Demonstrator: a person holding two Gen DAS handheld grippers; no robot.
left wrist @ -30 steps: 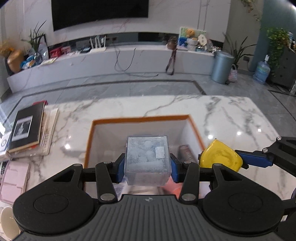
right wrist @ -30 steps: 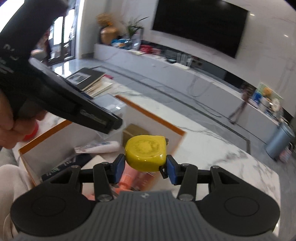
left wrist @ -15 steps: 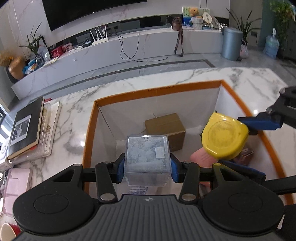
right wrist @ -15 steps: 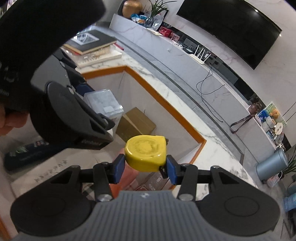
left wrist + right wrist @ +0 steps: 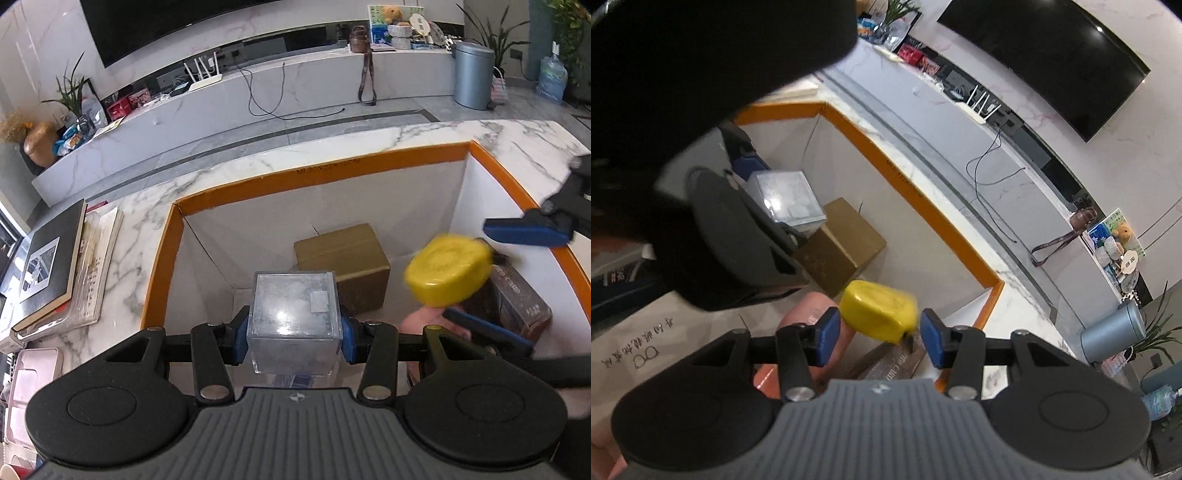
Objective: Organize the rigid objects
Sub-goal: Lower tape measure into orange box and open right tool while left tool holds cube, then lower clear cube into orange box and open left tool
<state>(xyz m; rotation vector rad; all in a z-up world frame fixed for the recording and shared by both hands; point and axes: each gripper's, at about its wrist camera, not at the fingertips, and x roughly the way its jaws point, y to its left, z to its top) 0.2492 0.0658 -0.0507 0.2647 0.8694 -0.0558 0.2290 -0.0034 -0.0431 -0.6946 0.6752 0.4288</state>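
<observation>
Yellow tape measure point(image 5: 878, 314): hard, smooth, slippery; loose between parted right gripper point(image 5: 879, 336) pads, box point(image 5: 373, 168) 12 o'clock. Left gripper point(image 5: 293, 332) clamped on clear cube point(image 5: 293, 311), flat sides.

Under my claws is a white marble tabletop point(image 5: 229, 173) with grey veins. A big open box with an orange rim point(image 5: 369, 168) stands on it and takes most of the middle, its far wall running along the far edge. Toward the left edge lies a stack of books, a black hardcover book point(image 5: 50, 258) on top. At the near left corner I see a pale pink tray point(image 5: 27, 373), just beside the books.
</observation>
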